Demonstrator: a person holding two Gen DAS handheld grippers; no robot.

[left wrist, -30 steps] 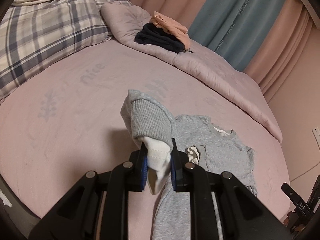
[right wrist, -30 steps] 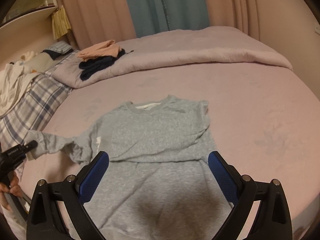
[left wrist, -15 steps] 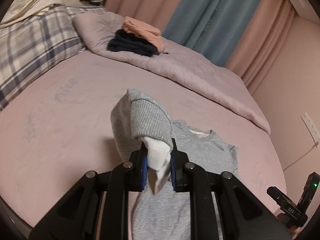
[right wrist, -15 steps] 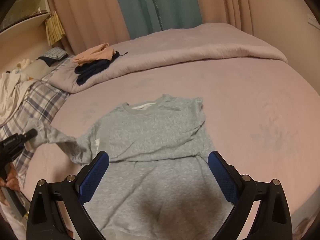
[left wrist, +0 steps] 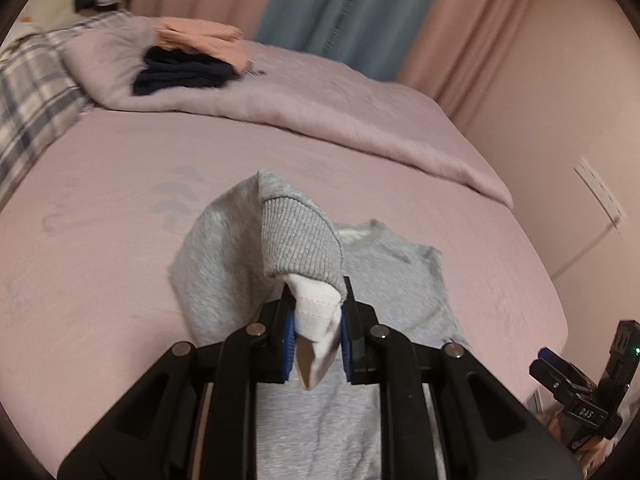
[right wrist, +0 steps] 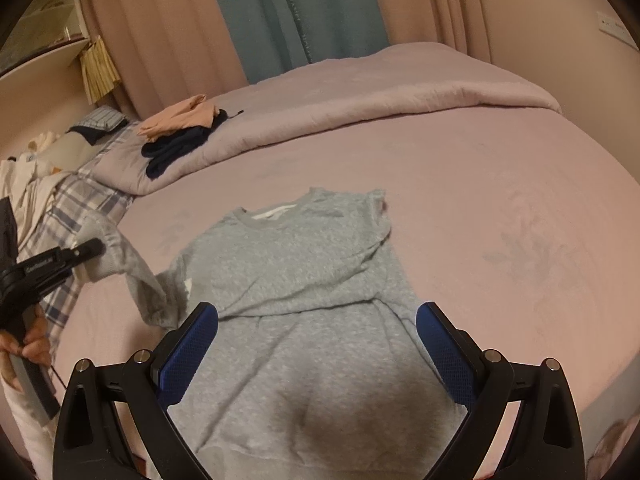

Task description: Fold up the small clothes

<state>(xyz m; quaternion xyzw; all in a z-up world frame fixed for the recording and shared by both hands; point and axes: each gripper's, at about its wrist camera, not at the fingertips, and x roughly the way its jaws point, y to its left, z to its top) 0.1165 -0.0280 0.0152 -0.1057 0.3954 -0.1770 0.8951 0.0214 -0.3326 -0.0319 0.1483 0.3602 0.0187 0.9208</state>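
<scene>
You face a pink-sheeted bed (right wrist: 500,208); a lilac duvet (right wrist: 380,96) lies bunched at twelve o'clock, pink and teal curtains (right wrist: 288,16) behind, plaid pillow (left wrist: 28,92) at ten o'clock.

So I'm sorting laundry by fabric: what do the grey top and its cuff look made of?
Grey top: looks like heathered cotton-blend sweatshirt jersey, matte, soft; it speckles and creases loosely. Cuff: ribbed knit, with clear vertical ribs; a white lining shows at its mouth. The exact fibre can't be told.
</scene>
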